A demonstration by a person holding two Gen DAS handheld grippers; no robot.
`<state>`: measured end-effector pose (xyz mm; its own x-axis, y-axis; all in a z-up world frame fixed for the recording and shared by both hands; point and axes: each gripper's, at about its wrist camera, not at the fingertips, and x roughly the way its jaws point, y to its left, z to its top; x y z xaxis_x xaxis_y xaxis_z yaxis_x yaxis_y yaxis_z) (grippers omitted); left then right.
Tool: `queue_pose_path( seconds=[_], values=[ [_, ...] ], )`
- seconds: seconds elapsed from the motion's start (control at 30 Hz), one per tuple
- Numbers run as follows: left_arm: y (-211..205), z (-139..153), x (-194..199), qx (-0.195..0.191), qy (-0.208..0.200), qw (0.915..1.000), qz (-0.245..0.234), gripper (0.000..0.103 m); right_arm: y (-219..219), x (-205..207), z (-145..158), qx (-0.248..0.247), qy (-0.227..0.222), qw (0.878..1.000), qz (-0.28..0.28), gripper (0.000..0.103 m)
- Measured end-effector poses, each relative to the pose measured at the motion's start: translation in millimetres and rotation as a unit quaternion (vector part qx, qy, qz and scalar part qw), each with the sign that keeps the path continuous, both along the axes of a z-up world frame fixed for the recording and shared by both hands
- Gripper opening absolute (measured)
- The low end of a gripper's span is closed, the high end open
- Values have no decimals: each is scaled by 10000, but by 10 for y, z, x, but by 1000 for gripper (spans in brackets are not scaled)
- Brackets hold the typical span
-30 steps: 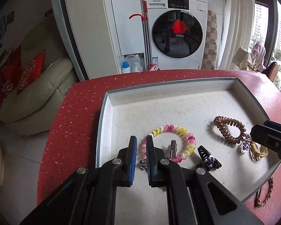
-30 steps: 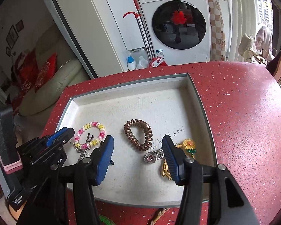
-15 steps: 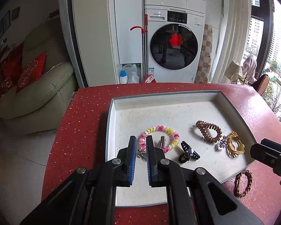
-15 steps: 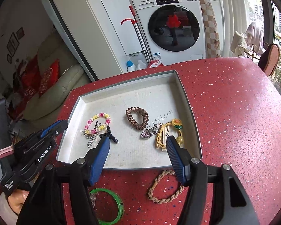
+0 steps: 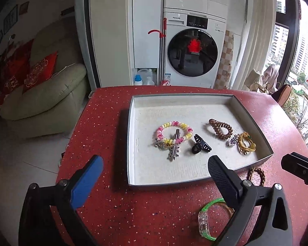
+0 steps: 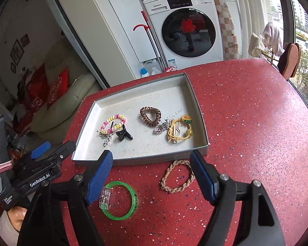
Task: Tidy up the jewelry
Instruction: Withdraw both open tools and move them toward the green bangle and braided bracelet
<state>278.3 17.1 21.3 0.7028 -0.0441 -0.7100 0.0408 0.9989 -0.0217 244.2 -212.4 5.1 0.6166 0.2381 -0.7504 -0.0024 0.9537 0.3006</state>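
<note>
A grey tray [image 5: 131, 143] [image 6: 197, 106] sits on the red table. In it lie a pink-yellow bead bracelet [image 5: 173, 132] [image 6: 113, 124], a silver clip [image 5: 175, 147], a black claw clip [image 5: 200, 146] [image 6: 123, 135], a brown coil hair tie [image 5: 220, 129] [image 6: 149, 115], a heart charm [image 6: 159, 130] and a yellow cord piece [image 5: 245, 145] [image 6: 178, 132]. A green bangle [image 6: 119, 202] [image 5: 207, 221] and a braided tan bracelet [image 6: 177, 176] [image 5: 255, 174] lie on the table in front of the tray. My left gripper [image 5: 154, 176] is open and empty. My right gripper [image 6: 152, 176] is open and empty above these two.
A washing machine [image 5: 193, 53] and white cabinets stand beyond the table's far edge. A beige sofa [image 5: 45, 94] with red cushions is at the left. A chair [image 6: 289, 59] stands at the table's right side.
Both grippers have pulled back from the tray toward the near table edge. My left gripper, shut before, has opened wide. The bangle and braided bracelet have come into view.
</note>
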Motion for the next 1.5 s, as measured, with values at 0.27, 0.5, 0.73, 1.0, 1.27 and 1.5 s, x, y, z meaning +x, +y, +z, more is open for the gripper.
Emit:
queue_pose_path(
  seconds=[0.27, 0.5, 0.73, 1.0, 1.27, 1.5],
  values=[
    [10, -84, -347, -34, 150, 9999, -47, 103, -3, -331, 10, -80, -252, 9996, -94, 103],
    [-36, -180, -533, -190, 368, 9988, -246, 103, -90, -518, 11, 178, -311, 9991, -221, 103],
    [-143, -331, -672, -167, 671, 9966, -451, 103, -84, -603, -3, 297, -183, 9994, -53, 103],
    [-169, -497, -742, 127, 865, 9959, -225, 103, -118, -649, -101, -6, 185, 9998, 113, 103],
    [-183, -633, -646, 97, 1042, 9945, -95, 103, -205, -618, -295, -228, 581, 9980, 110, 103],
    [-281, -717, -582, -10, 1211, 9922, -291, 103, -276, -542, -449, -318, 841, 9959, 24, 103]
  ],
)
